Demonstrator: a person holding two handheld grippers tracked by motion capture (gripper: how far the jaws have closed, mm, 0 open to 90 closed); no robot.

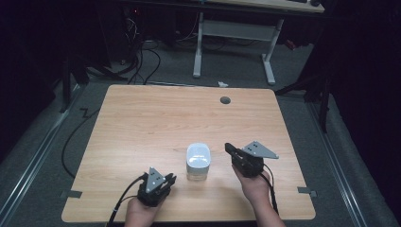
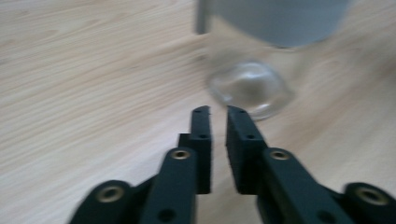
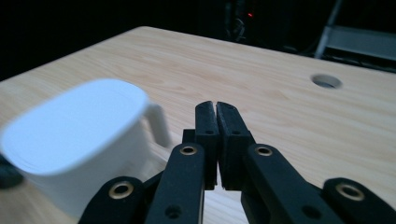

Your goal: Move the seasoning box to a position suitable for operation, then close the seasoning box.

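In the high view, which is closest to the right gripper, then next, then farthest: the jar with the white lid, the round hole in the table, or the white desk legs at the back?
From the right gripper:
1. Jar, just to its left, mid-table.
2. Hole, near the table's far edge.
3. Desk legs, on the floor beyond the table.

Seen from above: left tongs (image 1: 156, 185) and right tongs (image 1: 246, 158), each held in a hand over the near part of the tabletop (image 1: 151, 118). Between them, a clear jar (image 1: 197, 162) with a white lid, upright, nearer the right tongs, touching neither. Beyond the right tongs, a round hole (image 1: 225, 100).
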